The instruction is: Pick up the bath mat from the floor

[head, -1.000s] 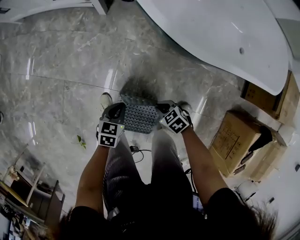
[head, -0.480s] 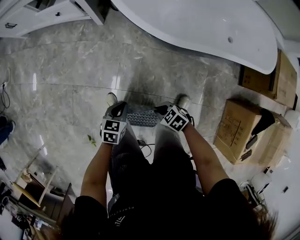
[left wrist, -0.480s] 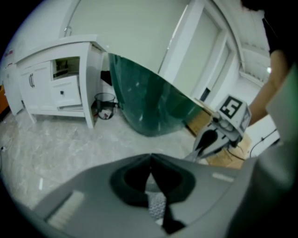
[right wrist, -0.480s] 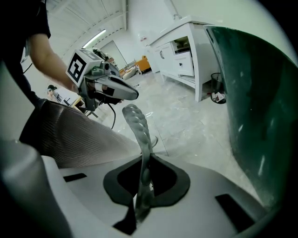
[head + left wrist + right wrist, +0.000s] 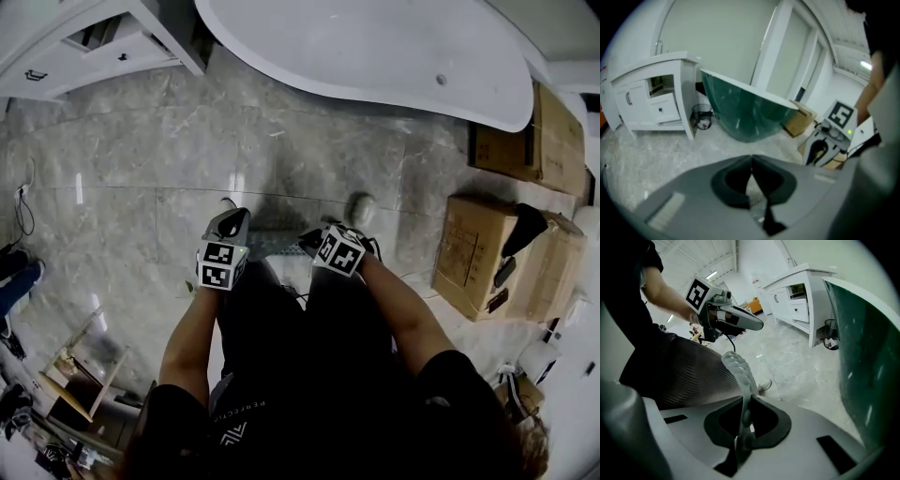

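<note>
Bath mat is held clear of the marble floor, stretched between the left gripper and the right gripper, each clamped on an edge. Beyond are ranged a white cabinet, a bathtub and cardboard boxes.

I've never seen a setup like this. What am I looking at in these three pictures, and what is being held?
There is no robot here: a person holds a pair of handheld tongs in each hand. The downward picture comes from a camera on the person's head, and it shows the left tongs and right tongs above the legs. The other two pictures come from cameras riding on each pair of tongs, looking along the jaws. Both pairs are shut on the grey bath mat, which stretches between them, lifted off the marble floor. A white bathtub, a white cabinet and cardboard boxes stand around.
</note>
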A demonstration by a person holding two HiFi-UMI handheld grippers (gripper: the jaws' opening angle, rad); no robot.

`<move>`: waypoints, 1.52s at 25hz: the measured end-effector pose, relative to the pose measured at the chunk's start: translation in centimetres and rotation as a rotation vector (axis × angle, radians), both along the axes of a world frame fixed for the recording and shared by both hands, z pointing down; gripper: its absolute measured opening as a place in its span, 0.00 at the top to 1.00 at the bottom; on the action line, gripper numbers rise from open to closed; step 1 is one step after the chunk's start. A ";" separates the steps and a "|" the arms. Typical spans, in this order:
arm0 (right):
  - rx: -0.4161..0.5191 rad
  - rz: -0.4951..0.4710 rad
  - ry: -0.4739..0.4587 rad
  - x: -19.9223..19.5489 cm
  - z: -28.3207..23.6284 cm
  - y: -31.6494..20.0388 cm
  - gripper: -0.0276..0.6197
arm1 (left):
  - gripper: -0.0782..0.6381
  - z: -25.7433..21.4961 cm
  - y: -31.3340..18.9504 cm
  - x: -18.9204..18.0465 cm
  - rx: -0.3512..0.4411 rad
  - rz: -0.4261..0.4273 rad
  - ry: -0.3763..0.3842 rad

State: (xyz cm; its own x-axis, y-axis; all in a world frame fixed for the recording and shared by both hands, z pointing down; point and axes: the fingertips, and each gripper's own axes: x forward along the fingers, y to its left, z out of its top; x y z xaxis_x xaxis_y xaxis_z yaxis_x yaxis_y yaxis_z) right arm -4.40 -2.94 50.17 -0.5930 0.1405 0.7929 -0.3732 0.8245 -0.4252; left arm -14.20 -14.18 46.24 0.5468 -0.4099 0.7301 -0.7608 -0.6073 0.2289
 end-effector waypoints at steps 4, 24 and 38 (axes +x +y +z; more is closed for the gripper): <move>0.026 0.040 -0.004 2.1 -1.4 -0.9 0.95 | 0.88 -1.3 -0.2 0.7 0.013 0.029 -0.014; 0.222 0.364 -0.066 7.6 -10.3 -9.9 0.95 | 0.88 -9.6 -4.1 5.8 0.145 0.149 0.039; 0.261 0.528 -0.134 9.8 -14.0 -12.2 0.95 | 0.88 -12.1 -7.0 7.2 0.188 0.109 0.099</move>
State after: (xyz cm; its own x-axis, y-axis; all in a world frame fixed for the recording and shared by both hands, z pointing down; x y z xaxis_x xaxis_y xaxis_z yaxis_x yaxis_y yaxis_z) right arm 5.36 -15.13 36.22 -0.6263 -0.3895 0.6753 -0.7180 0.6255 -0.3052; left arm -7.00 -21.14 34.11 0.6605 -0.4684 0.5868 -0.6680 -0.7234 0.1745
